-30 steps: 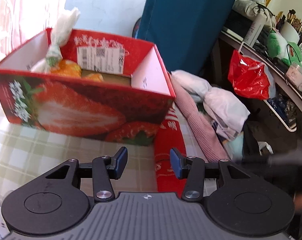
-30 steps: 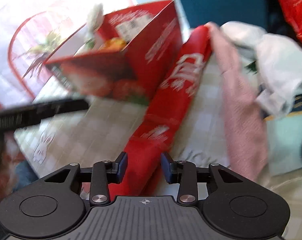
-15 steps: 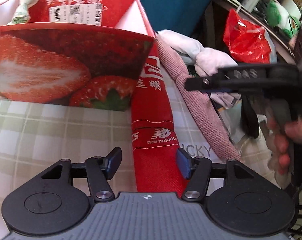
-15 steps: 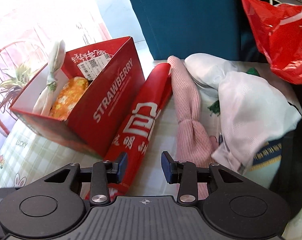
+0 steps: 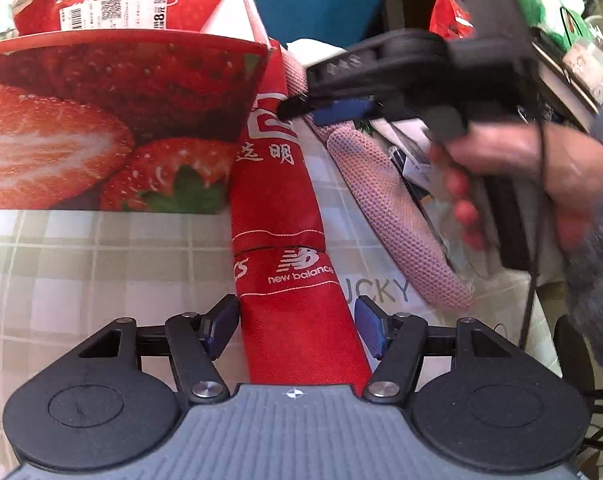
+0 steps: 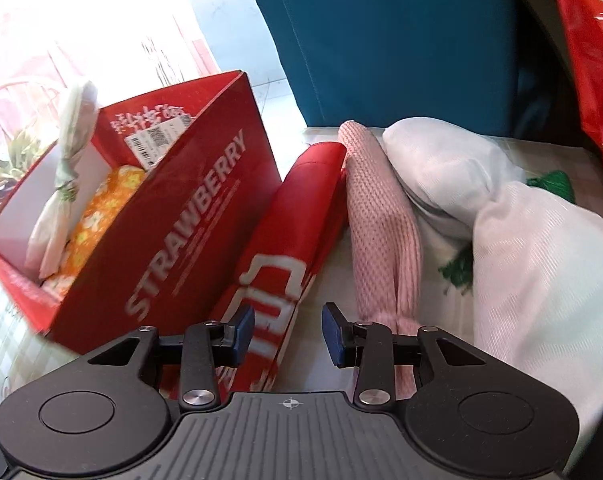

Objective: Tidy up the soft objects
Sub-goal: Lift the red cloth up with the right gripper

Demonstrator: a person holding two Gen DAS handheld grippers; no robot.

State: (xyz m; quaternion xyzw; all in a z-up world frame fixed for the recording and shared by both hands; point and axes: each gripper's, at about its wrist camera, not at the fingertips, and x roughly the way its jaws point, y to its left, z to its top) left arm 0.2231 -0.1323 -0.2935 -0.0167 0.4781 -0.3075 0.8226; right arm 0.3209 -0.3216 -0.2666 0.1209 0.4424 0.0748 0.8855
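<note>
A rolled red cloth (image 5: 277, 200) with white lettering lies on the checked tablecloth, against the right side of a red strawberry box (image 5: 113, 120). My left gripper (image 5: 293, 330) is open, its jaws either side of the roll's near end. My right gripper (image 6: 287, 334) is open over the roll's far part (image 6: 297, 216); it also shows in the left wrist view (image 5: 321, 110). A rolled pink knit cloth (image 6: 375, 216) lies beside the red roll. A white cloth bundle (image 6: 501, 216) lies right of it. The box (image 6: 181, 216) holds an orange patterned cloth (image 6: 97, 220) and a pale knotted cloth (image 6: 63, 184).
A teal curtain (image 6: 381, 40) hangs behind the table. A red plastic bag (image 6: 589, 60) hangs at the far right. A cluttered shelf (image 5: 561, 20) stands right of the table. The table's right edge (image 5: 541, 320) is close to the pink cloth.
My left gripper has moved forward so the red roll's near end sits between its jaws. My right gripper has come lower and closer over the far part of the roll.
</note>
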